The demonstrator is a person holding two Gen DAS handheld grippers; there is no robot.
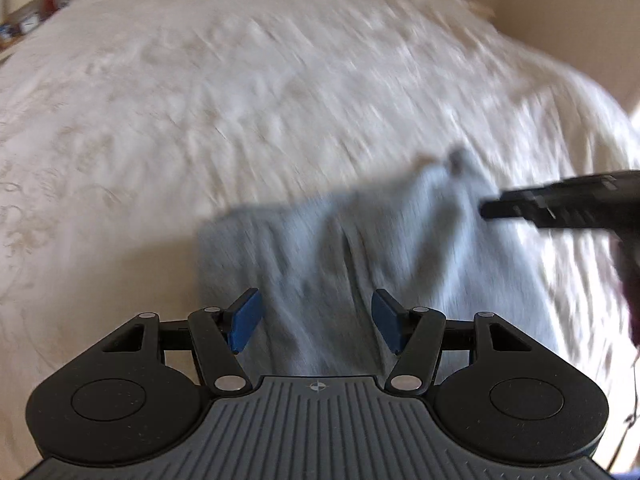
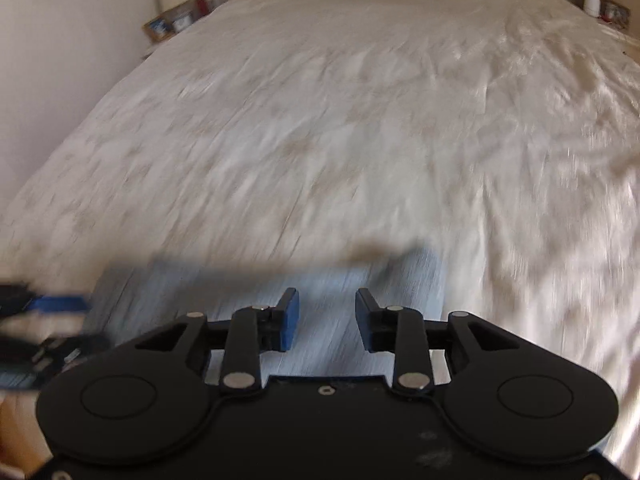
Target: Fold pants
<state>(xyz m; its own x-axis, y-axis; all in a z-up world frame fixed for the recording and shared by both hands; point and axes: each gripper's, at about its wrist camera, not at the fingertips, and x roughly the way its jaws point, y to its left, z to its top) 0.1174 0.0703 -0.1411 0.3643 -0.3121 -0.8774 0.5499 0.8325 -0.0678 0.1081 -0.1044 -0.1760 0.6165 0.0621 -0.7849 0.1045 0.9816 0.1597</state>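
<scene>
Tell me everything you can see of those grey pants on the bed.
The grey pants are soft, light grey-blue cloth, apparently already folded into a flat, roughly rectangular bundle with creases running lengthwise. One far corner pokes up in a small peak. They lie on the cream bedspread near its close edge. Both pairs of tongs, left and right, stand open above them, gripping nothing. Motion blur hides finer details.
</scene>
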